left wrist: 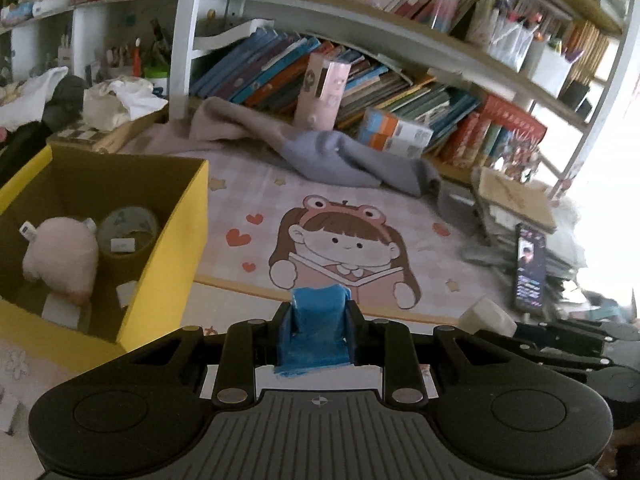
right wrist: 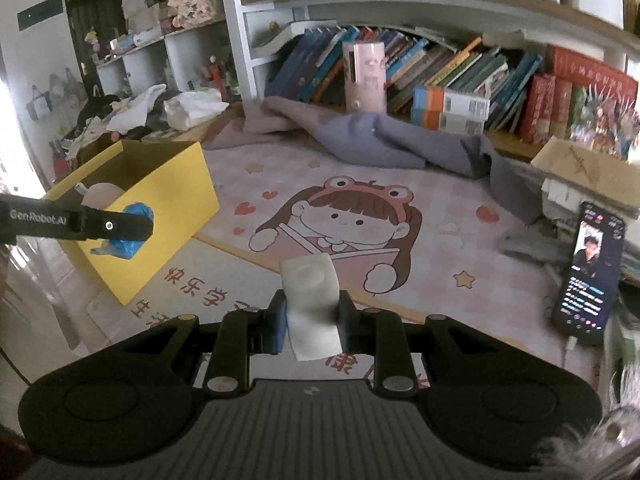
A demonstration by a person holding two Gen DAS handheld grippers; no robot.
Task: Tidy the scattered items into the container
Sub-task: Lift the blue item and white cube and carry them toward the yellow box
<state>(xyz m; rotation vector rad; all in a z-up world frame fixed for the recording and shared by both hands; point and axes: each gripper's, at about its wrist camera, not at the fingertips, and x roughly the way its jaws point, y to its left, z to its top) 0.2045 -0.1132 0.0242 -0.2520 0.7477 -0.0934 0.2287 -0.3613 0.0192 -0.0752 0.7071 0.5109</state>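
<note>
My left gripper (left wrist: 318, 320) is shut on a crumpled blue packet (left wrist: 314, 332), held just right of the yellow box (left wrist: 176, 248). Inside the box lie a pink plush toy (left wrist: 60, 260) and a roll of tape (left wrist: 128, 232). In the right wrist view the left gripper (right wrist: 128, 228) with the blue packet (right wrist: 120, 246) hovers by the yellow box (right wrist: 168, 200). My right gripper (right wrist: 312, 316) is shut on a white soft block (right wrist: 312, 304) above the cartoon-girl mat (right wrist: 440, 248). The white block also shows in the left wrist view (left wrist: 486, 316).
A grey cloth (right wrist: 400, 140) and a pink cloth (right wrist: 264, 120) lie at the mat's back edge before the bookshelf (right wrist: 440, 68). A pink cylinder (right wrist: 365, 76) stands there. A phone (right wrist: 590, 268) leans at right against stacked papers (right wrist: 580, 176).
</note>
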